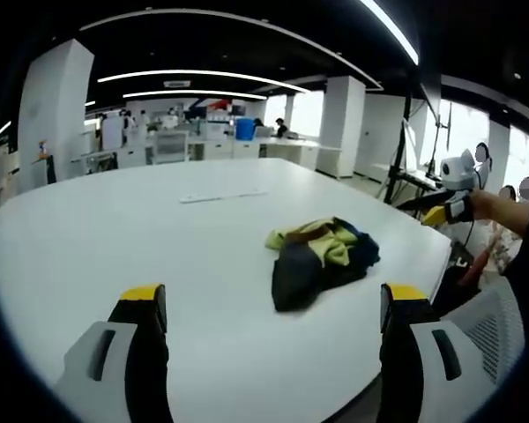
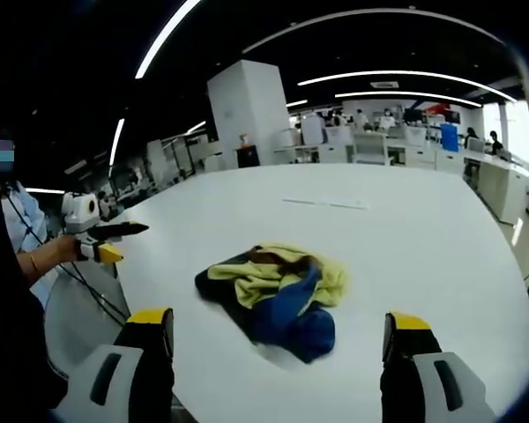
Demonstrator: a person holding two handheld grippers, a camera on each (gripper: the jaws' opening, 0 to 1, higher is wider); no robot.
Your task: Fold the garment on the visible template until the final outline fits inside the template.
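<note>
A crumpled garment (image 1: 322, 251) (image 2: 278, 291) in yellow, blue and black lies in a heap on a big white table (image 1: 115, 229) (image 2: 423, 247), near one rounded edge. My left gripper (image 1: 273, 298) is open and empty, its yellow-tipped jaws wide apart just short of the heap. My right gripper (image 2: 278, 317) is also open, facing the garment from the opposite side. Each gripper appears in the other's view, held off the table's edge by a hand: the right gripper (image 1: 445, 210) and the left gripper (image 2: 106, 240). A thin pale strip (image 1: 222, 196) (image 2: 322, 204) lies farther out on the table.
A white mesh chair (image 1: 502, 326) stands by the table's edge. A dark stand (image 1: 401, 145) rises behind it. White pillars (image 2: 247, 110), desks and chairs (image 1: 172, 145) fill the office beyond. People stand beside the table (image 2: 18, 264).
</note>
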